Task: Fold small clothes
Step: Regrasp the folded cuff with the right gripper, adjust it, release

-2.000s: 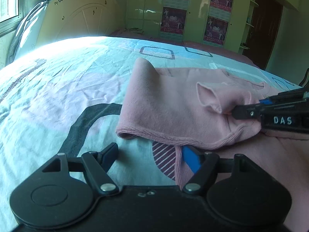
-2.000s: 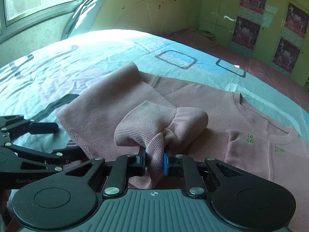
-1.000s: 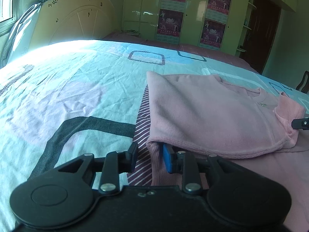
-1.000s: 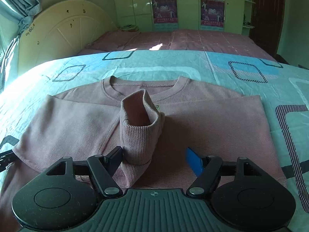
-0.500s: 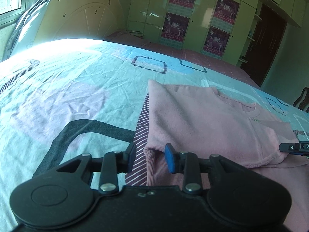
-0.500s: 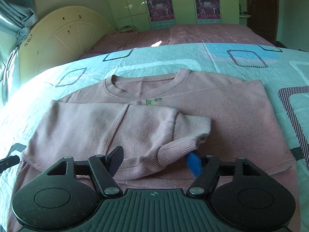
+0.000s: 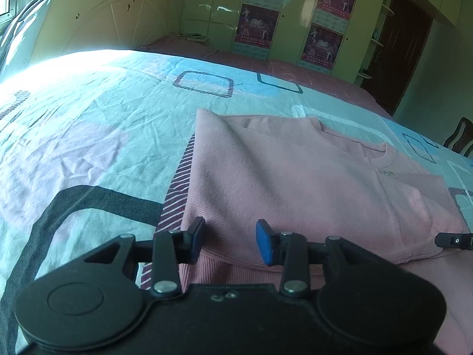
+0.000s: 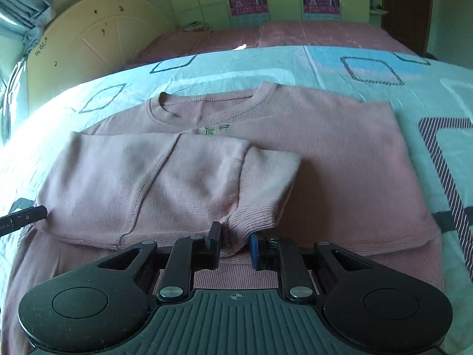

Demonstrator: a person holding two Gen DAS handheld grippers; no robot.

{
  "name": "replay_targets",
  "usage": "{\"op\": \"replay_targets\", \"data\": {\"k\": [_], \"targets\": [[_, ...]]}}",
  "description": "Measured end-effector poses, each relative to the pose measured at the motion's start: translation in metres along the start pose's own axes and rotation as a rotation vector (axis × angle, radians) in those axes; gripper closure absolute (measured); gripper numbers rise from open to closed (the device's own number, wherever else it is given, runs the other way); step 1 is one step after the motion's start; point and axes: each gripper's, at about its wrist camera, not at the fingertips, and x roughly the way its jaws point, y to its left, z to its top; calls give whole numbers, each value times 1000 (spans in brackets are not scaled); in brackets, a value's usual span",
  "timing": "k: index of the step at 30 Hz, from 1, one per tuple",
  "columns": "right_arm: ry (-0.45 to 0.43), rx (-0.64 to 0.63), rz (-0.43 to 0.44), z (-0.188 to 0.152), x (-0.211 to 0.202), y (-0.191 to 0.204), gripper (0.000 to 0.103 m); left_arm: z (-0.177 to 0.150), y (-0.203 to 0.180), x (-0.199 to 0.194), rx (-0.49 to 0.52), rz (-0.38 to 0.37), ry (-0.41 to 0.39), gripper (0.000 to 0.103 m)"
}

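Note:
A pink sweater (image 7: 295, 177) lies front up on the patterned bed sheet (image 7: 88, 133), with its left side and sleeve folded across the chest. My left gripper (image 7: 230, 236) hovers at the folded side's near edge. Its jaws are opening, and the pads stand apart over the fabric without pressing it. In the right wrist view the sweater (image 8: 340, 162) shows the folded sleeve (image 8: 147, 177) ending in a ribbed cuff (image 8: 266, 195). My right gripper (image 8: 235, 244) is shut on the cuff's near corner. Each gripper's tip shows at the edge of the other view.
A cream headboard (image 7: 103, 20) and a grey curtain (image 8: 20, 3) stand at the bed's left end. Green wardrobe doors with posters (image 7: 257, 26) and a dark door (image 7: 408, 44) line the far wall. A chair back (image 7: 461, 136) shows at the right.
The sleeve cuff that stood up between the right jaws dropped flat across the chest, and the right jaws then closed on it. The left jaws widened off the sweater's folded edge.

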Motion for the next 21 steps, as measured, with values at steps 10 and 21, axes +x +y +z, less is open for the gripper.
{"op": "replay_targets", "data": {"k": [10,21], "targets": [[-44,-29,-58,26,10,-5,53,40,4,24,-72,22,-31,45],[-23,-90,-94,36,39,3,95,57,21,76,-155,54,-13,74]]}}
